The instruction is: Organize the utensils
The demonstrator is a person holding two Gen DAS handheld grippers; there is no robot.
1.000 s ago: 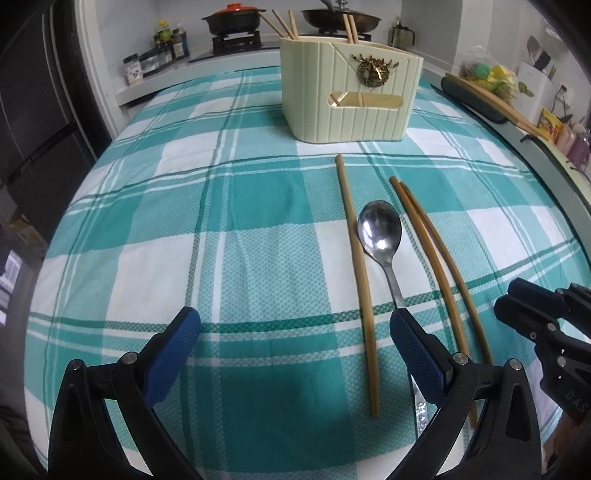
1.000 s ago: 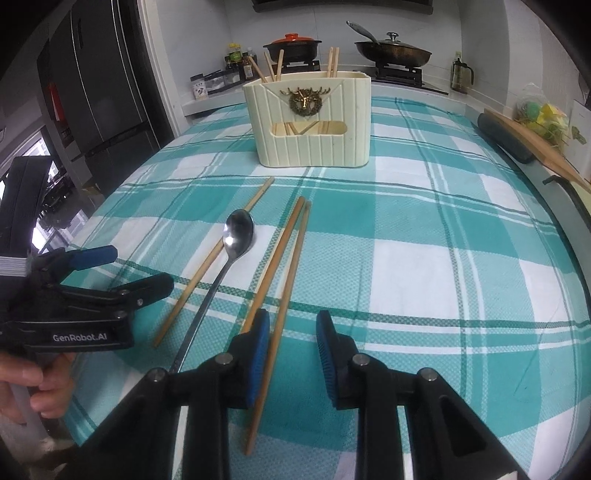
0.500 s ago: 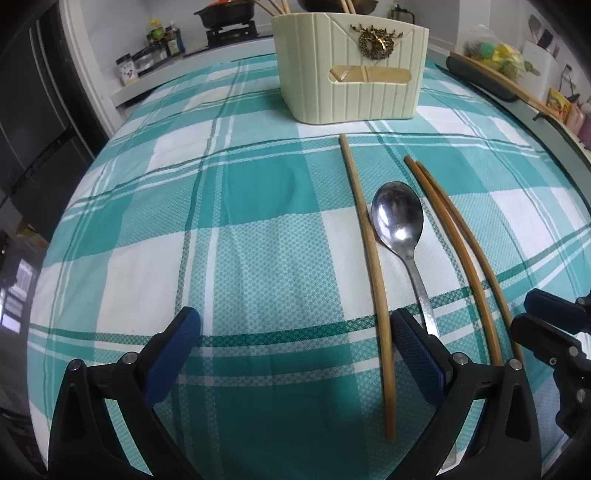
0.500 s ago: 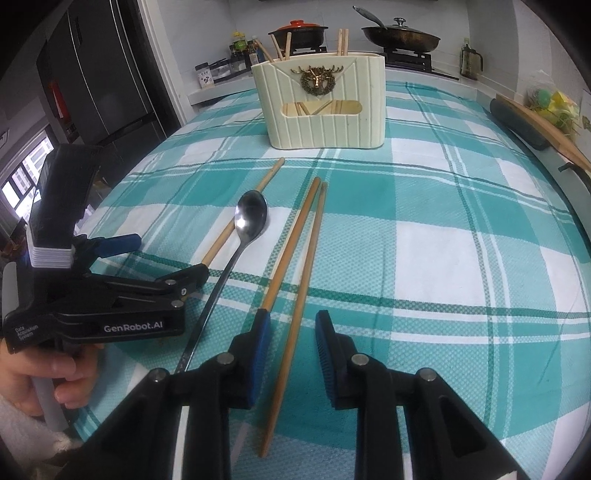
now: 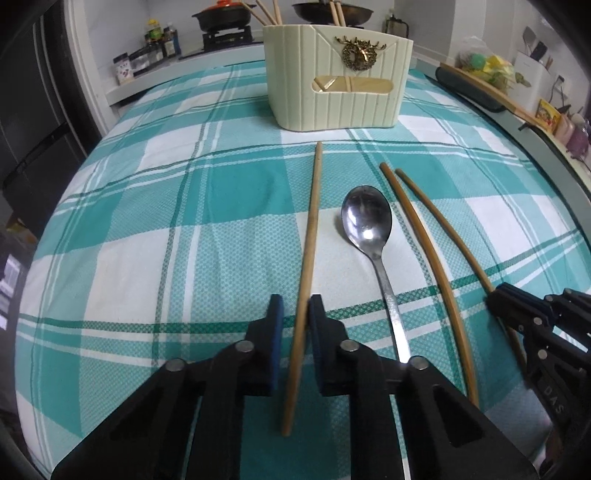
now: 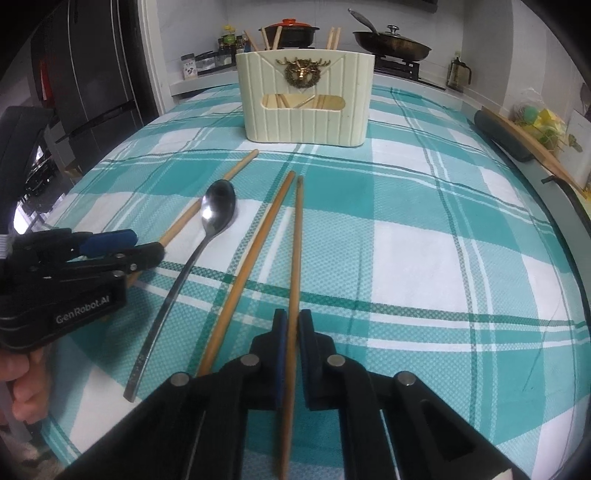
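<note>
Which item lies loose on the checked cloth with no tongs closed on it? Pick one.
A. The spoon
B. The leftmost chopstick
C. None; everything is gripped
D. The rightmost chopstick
A. The spoon lies free between the chopsticks, while the left tongs have just closed on the leftmost chopstick and the right tongs have just closed on the rightmost chopstick.

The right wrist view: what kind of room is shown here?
Most likely a home kitchen. Behind the table stands a stove with a red-lidded pot and a pan, spice jars sit beside it, and a dark fridge is at the left.
</note>
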